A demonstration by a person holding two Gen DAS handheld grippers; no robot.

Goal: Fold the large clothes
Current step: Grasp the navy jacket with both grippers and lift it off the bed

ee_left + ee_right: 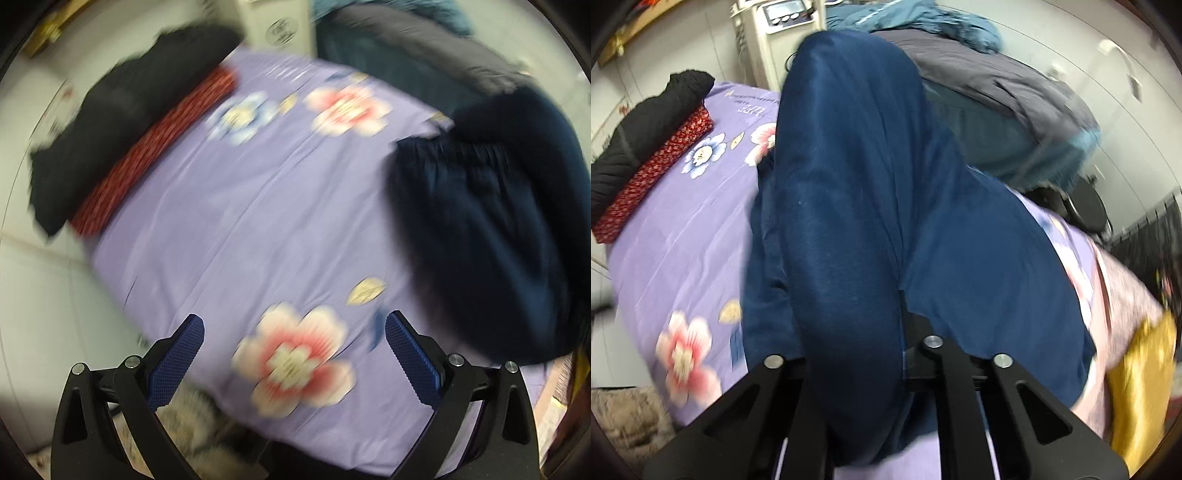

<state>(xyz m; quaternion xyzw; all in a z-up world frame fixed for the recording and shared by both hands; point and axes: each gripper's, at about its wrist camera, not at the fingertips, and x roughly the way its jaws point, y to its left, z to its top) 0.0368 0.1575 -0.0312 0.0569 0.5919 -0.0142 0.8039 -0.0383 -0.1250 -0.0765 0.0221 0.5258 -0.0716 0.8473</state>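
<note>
Jaws of the right gripper [901, 354] are clenched on the dark navy, silky, gathered-waist garment [857, 192], which drapes toward 12 o'clock over the lilac floral bed sheet [665, 229]. Left gripper [293, 354] hangs released, 2 blue pads [177, 362] apart, pointing steeply down, garment at its 2 o'clock. Judging by this, spreading is under way; next, the left needs an edge.

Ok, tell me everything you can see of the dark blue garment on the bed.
The dark blue garment is a large piece of smooth, slightly shiny fabric with a gathered band at one edge, visible in the left wrist view. It lies bunched and rumpled, not flat, on the purple floral bedsheet. The right tongs are closed on a fold of it, cloth draped over them. The left tongs stand open, clear of it.
</note>
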